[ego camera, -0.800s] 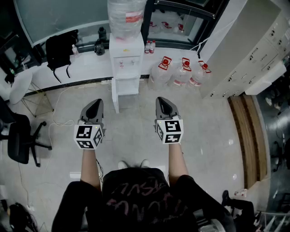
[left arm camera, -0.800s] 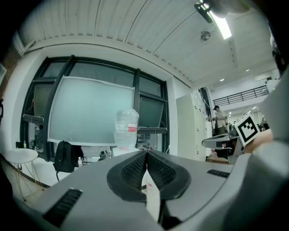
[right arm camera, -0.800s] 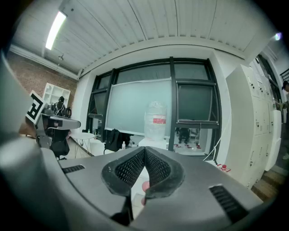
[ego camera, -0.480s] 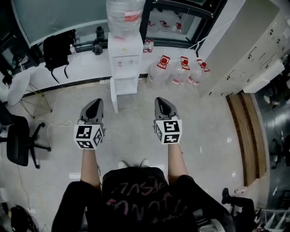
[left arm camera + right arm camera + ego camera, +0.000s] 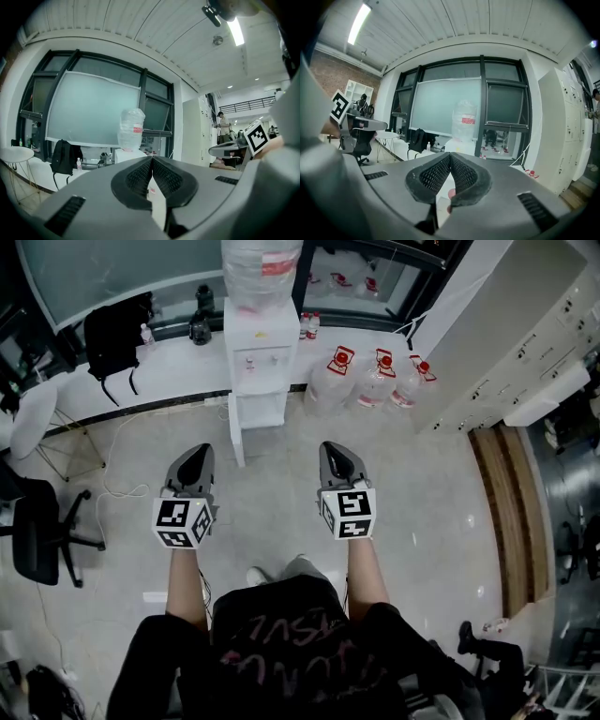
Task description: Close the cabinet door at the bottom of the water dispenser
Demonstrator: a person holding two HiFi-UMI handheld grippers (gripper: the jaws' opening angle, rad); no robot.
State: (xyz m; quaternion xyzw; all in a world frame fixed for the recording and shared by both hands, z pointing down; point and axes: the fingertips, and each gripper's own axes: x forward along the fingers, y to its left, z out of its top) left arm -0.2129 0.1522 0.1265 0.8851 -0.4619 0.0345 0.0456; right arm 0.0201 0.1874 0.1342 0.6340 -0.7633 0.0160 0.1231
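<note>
The white water dispenser (image 5: 258, 362) stands against the far ledge with a clear bottle on top. Its bottom cabinet (image 5: 261, 412) is open, and the narrow white door (image 5: 232, 435) is swung out to the left. My left gripper (image 5: 195, 454) and right gripper (image 5: 335, 451) are held side by side over the floor, well short of the dispenser, both shut and empty. In the left gripper view the gripper (image 5: 152, 159) points at the dispenser's bottle (image 5: 131, 129). The right gripper (image 5: 450, 157) also faces the bottle (image 5: 465, 122).
Several water jugs (image 5: 375, 381) stand on the floor right of the dispenser. Grey lockers (image 5: 525, 362) line the right side. A black office chair (image 5: 37, 531) and a white round table (image 5: 33, 418) are at the left, with a black backpack (image 5: 111, 334) on the ledge.
The dispenser and ledge have drifted slightly up in the head view and one of the person's legs has come forward. Both grippers keep their pose and stay shut.
</note>
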